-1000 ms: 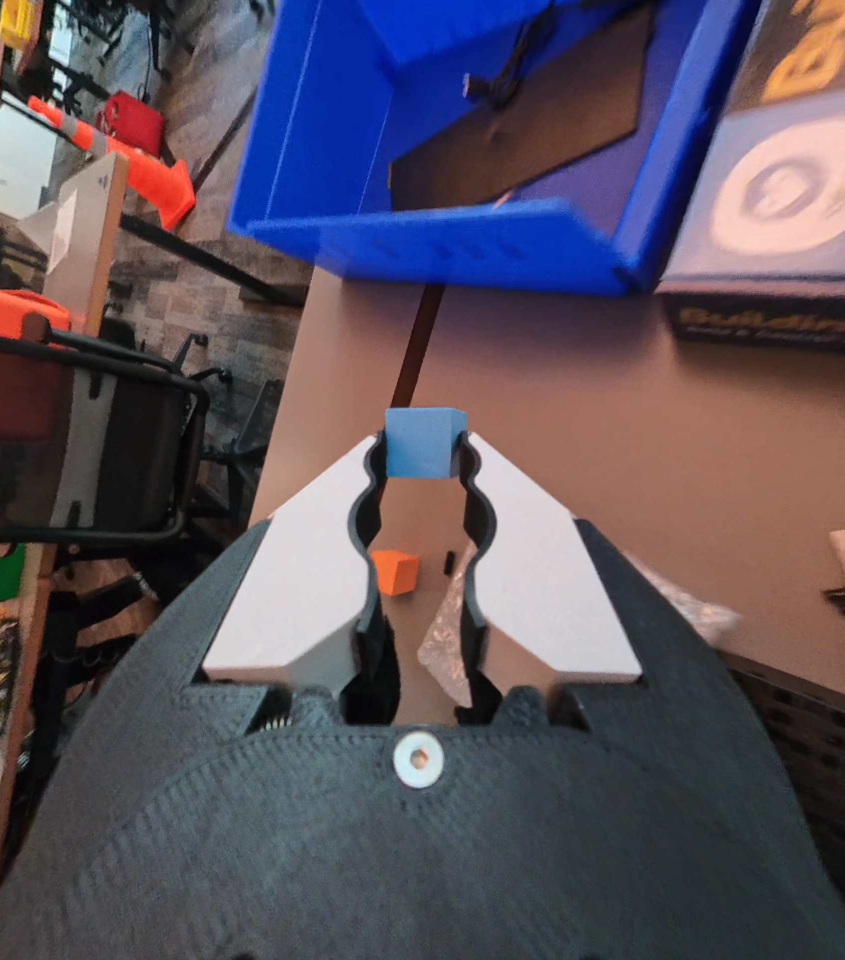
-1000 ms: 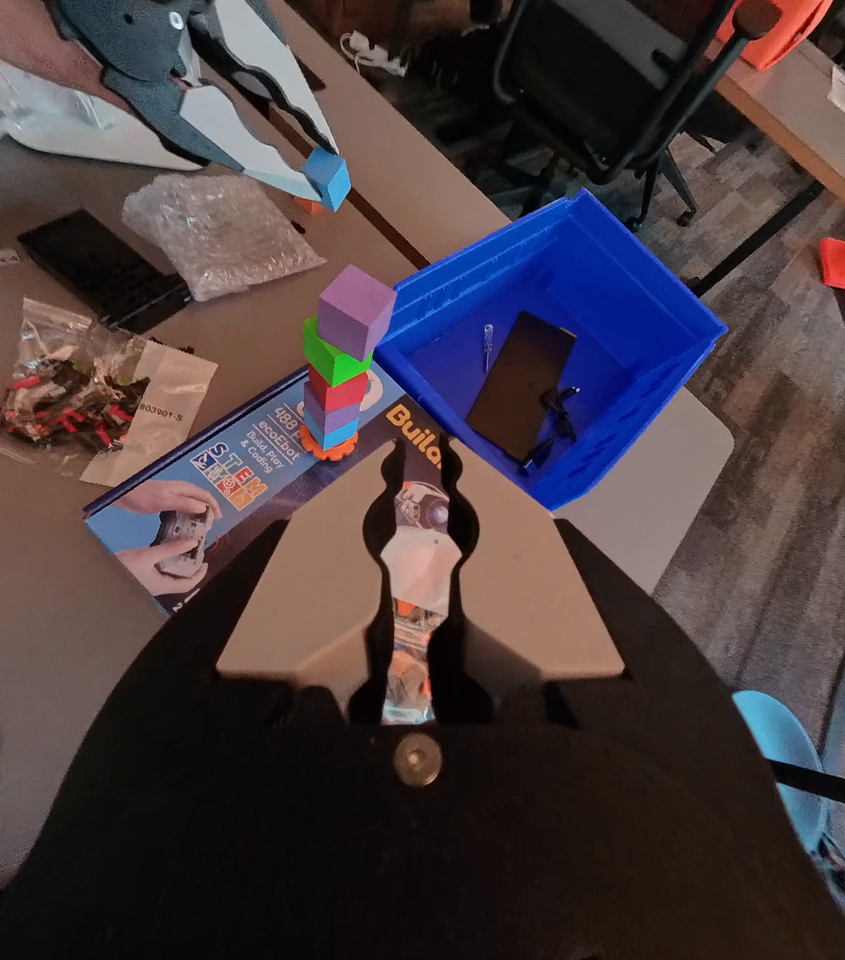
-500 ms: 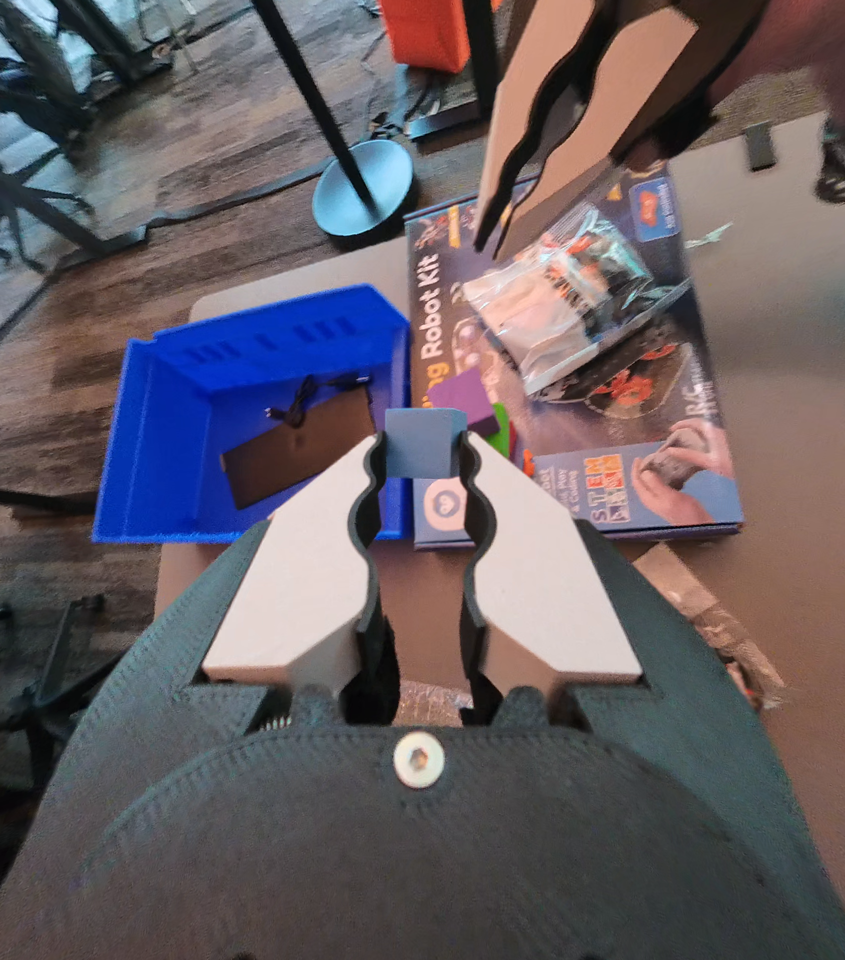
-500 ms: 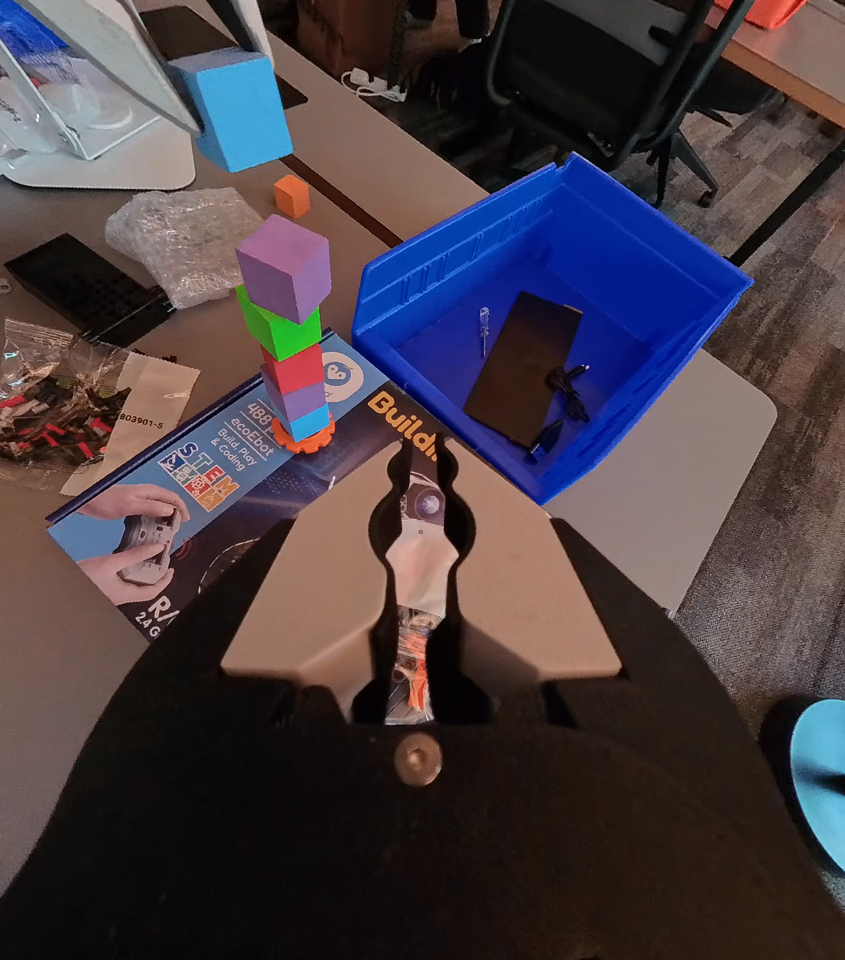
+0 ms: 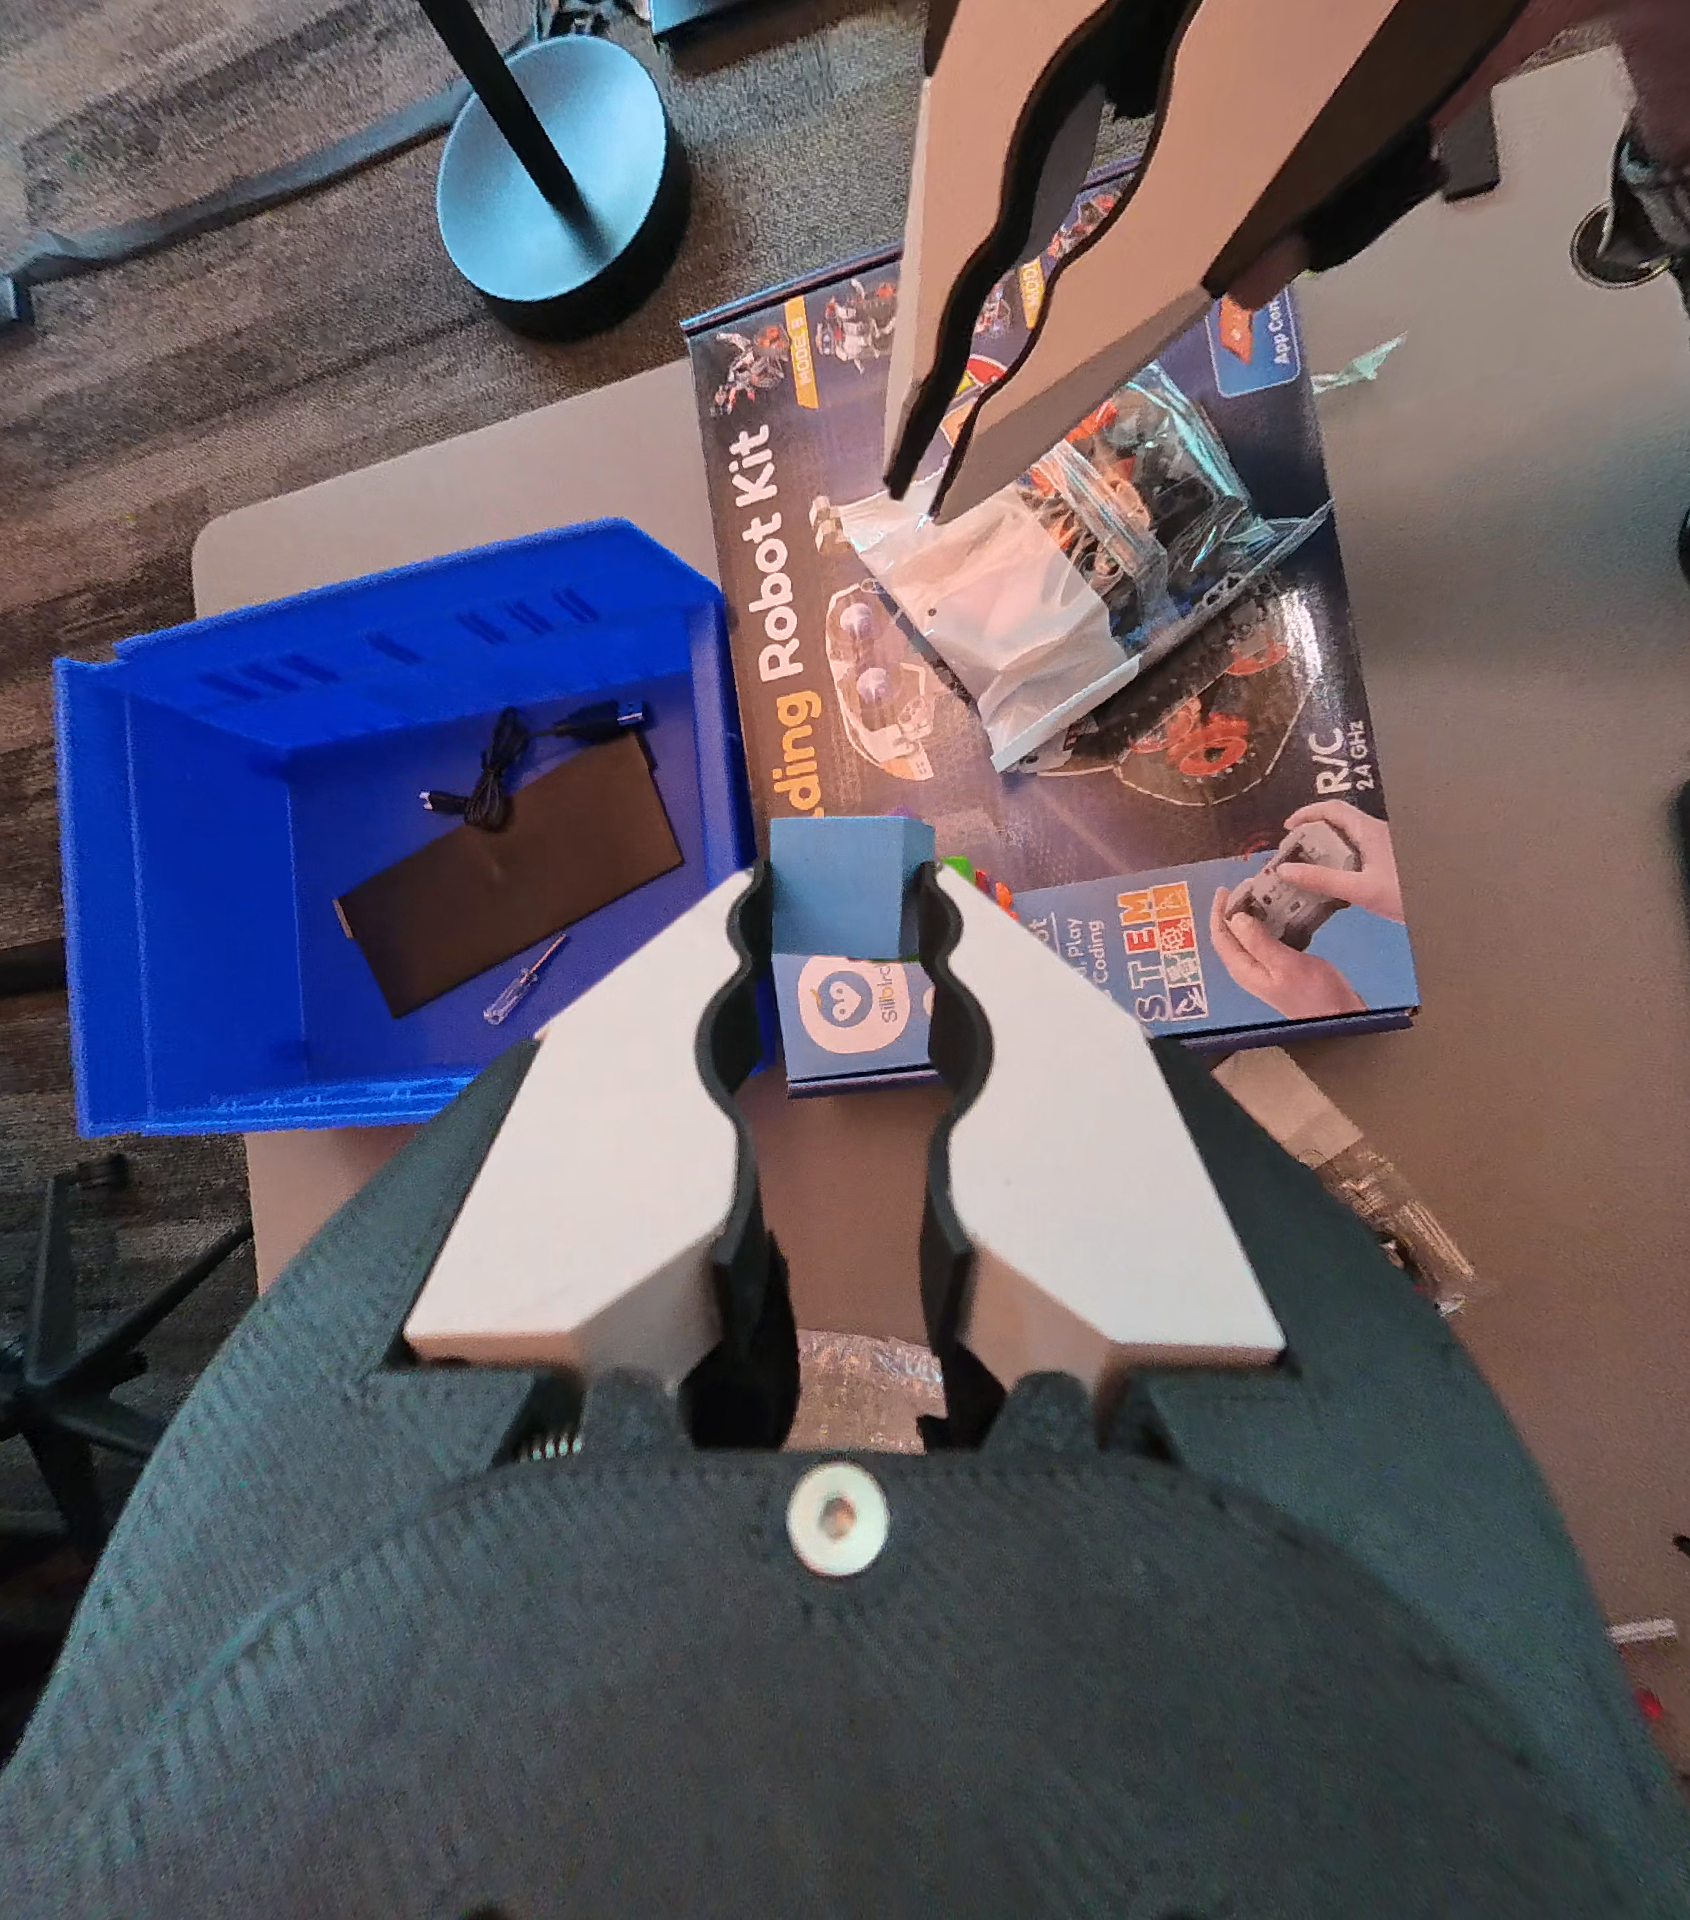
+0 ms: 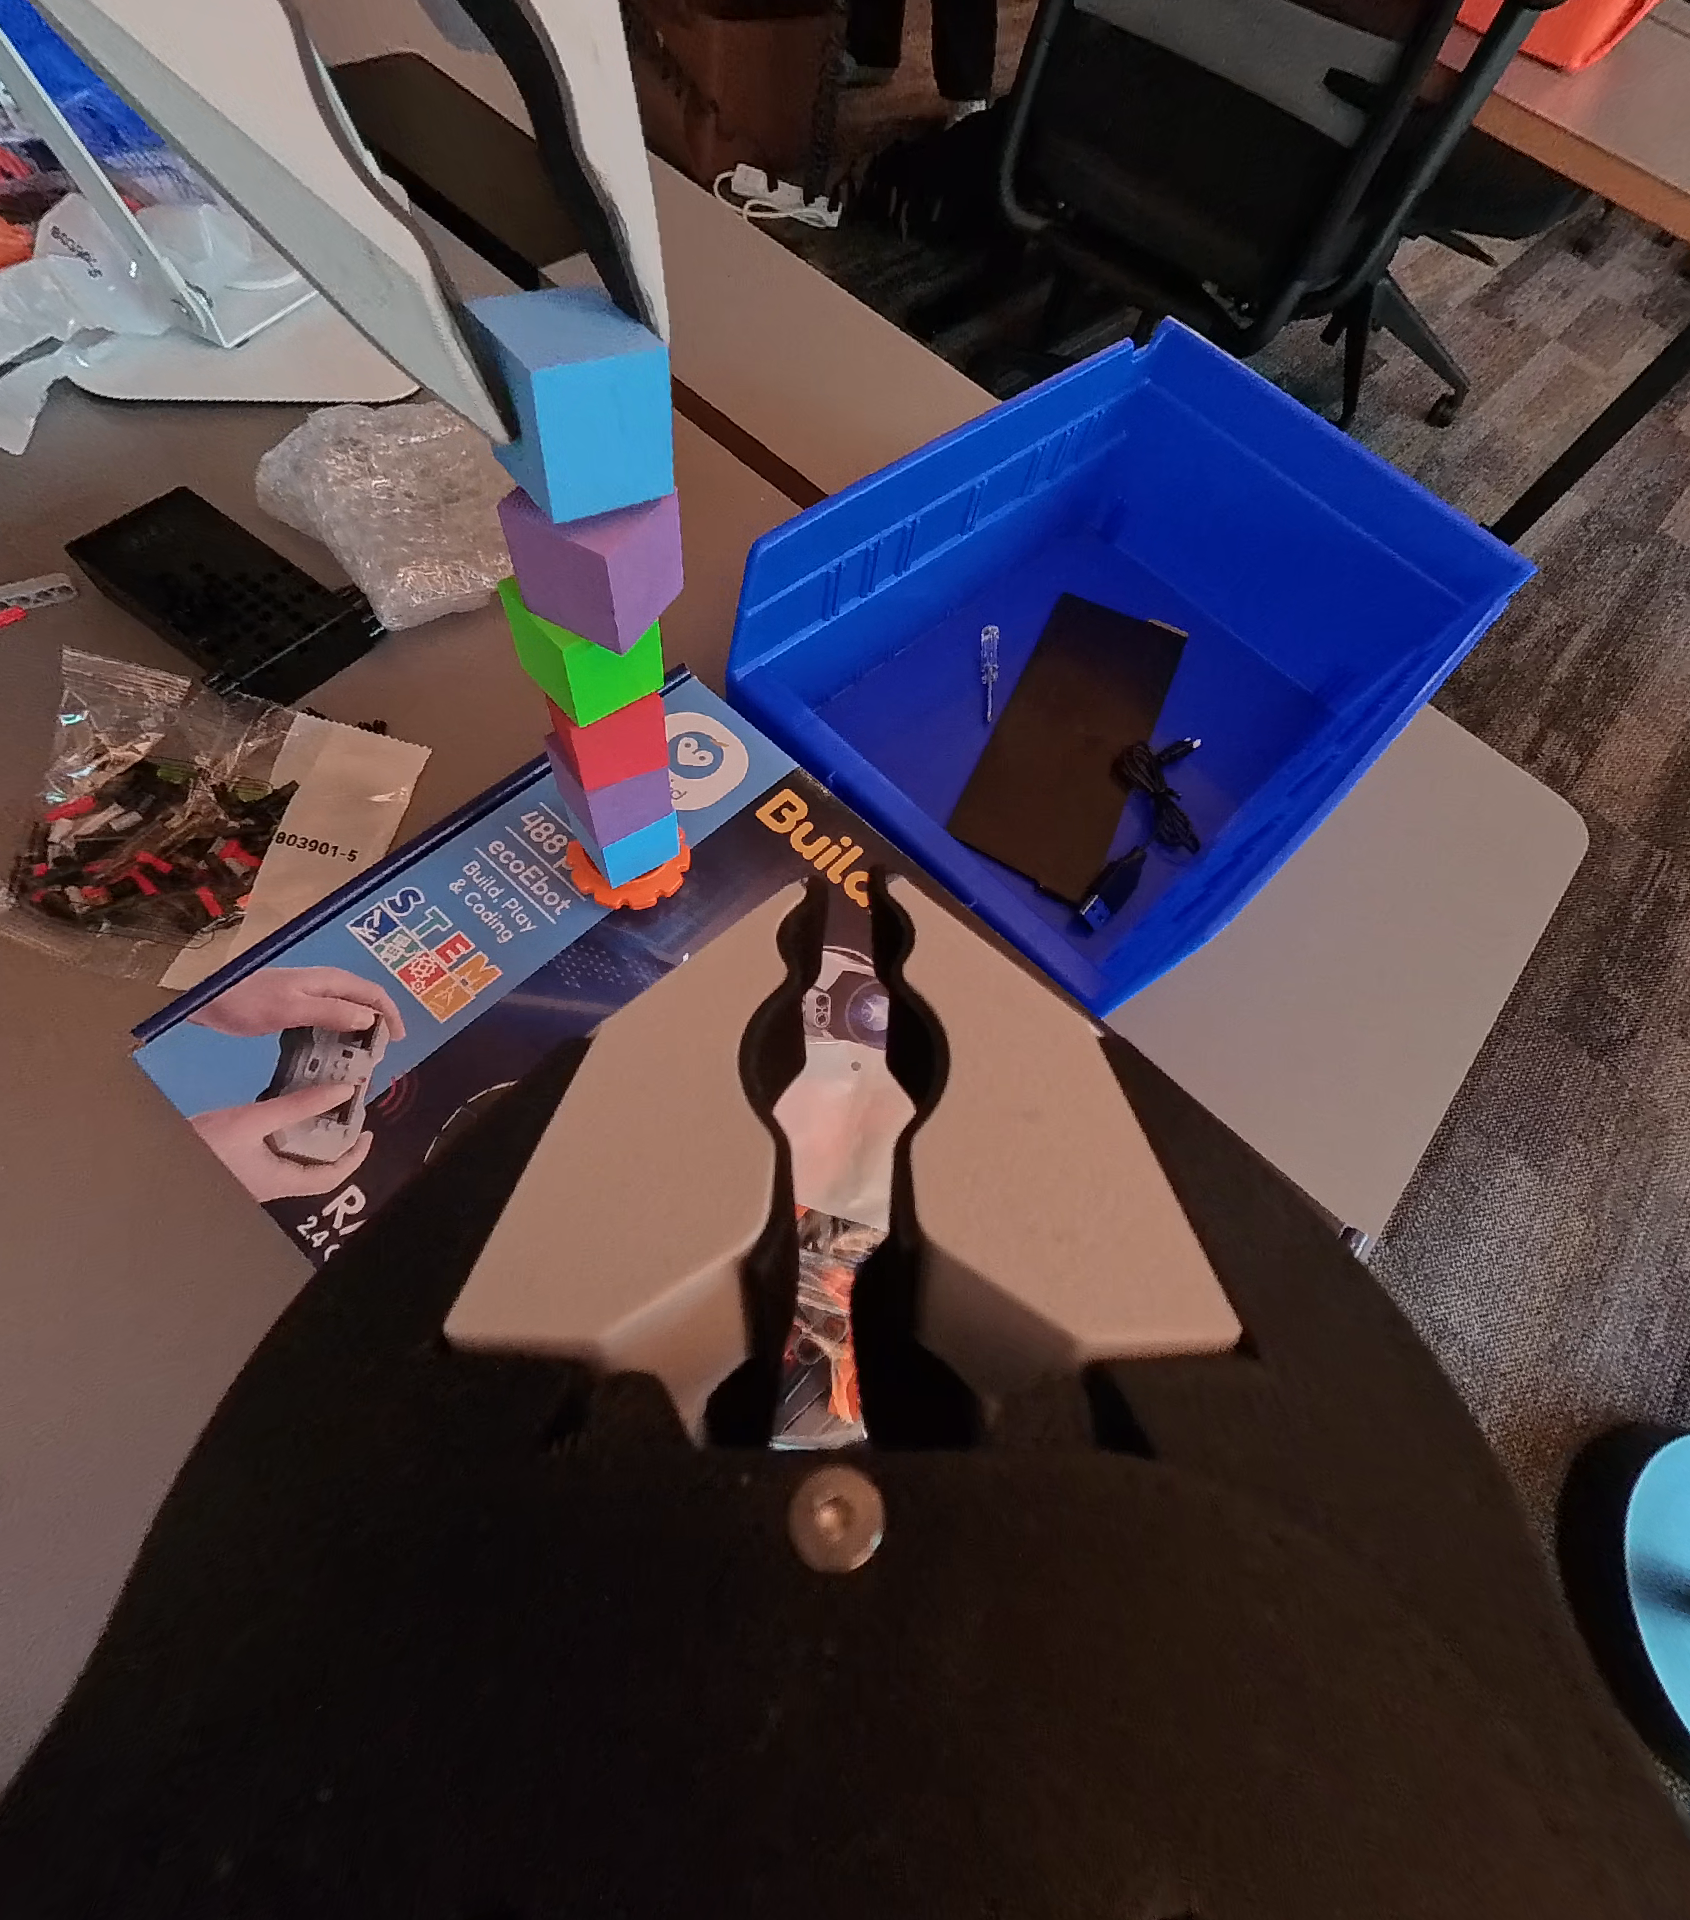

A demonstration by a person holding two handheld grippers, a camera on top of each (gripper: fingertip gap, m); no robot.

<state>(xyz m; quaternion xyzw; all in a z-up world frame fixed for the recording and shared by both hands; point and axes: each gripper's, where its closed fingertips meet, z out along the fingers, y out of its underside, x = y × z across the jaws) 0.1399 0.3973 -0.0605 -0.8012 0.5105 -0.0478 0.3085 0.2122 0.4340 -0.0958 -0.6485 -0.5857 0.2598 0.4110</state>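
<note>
Grey-brown tabletop [image 6: 1340, 987] over dark wood-look flooring, office chair beyond. On the table lies a flat printed cardboard kit box [image 6: 425, 966], with a blue plastic bin [image 6: 1319, 499] touching its edge at 2 o'clock in my right view.

My left gripper [image 5: 846, 883] is clamped on a light-blue foam cube [image 6: 586, 400], tips pinching opposite faces. The cube sits directly over the purple top block of a leaning stack of coloured foam cubes [image 6: 607, 686] on an orange gear-shaped disc [image 6: 628, 883]; whether they touch I cannot tell.

My right gripper [image 5: 919, 499] has its fingers nearly together on the corner of a clear plastic bag of small parts [image 5: 1049, 613], over the box at 12 o'clock in my left view, apparently kept clear of the tower.
</note>
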